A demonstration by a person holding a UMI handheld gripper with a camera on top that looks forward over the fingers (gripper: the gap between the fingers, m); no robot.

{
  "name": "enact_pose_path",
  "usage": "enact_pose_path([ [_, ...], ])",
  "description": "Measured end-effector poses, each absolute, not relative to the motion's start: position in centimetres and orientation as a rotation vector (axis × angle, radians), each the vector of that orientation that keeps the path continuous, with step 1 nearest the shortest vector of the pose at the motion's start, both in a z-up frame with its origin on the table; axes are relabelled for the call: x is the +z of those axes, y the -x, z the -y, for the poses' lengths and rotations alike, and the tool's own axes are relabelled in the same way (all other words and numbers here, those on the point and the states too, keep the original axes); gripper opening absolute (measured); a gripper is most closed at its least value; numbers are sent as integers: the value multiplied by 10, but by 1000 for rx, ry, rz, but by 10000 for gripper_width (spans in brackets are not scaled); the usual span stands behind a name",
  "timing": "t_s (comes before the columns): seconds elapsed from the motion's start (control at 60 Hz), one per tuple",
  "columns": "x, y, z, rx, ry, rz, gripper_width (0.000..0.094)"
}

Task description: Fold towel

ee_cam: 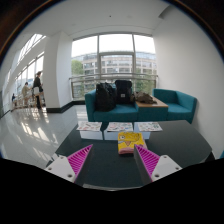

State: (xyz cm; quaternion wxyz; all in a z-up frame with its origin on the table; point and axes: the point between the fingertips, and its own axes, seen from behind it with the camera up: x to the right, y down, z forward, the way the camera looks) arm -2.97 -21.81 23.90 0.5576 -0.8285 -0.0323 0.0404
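The gripper (113, 160) is hanging over the near edge of a dark bench (180, 140). Its jaws are standing wide open and are holding nothing. The two pink pads (78, 156) are facing each other with a big gap of bare bench between them.

A yellow towel (129, 143) is lying on the bench, just ahead of the fingers and a little toward the right one. It is sitting near the middle of the bench, looking bunched into a small lump, and it is not touching either finger.

Along the far edge of the bench, three flat papers with patterns (119, 127) are lying in a row.

Beyond the bench, a teal sofa (172, 102) is standing in front of big windows (115, 60). Dark bags (114, 95) are sitting on the sofa. Far off past the left finger, a person (38, 88) is standing in a bright hallway.
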Motion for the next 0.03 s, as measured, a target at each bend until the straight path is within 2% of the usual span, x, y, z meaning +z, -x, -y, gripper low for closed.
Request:
enact_pose_path([
  [0.033,235,32,217,98,1955,76,814],
])
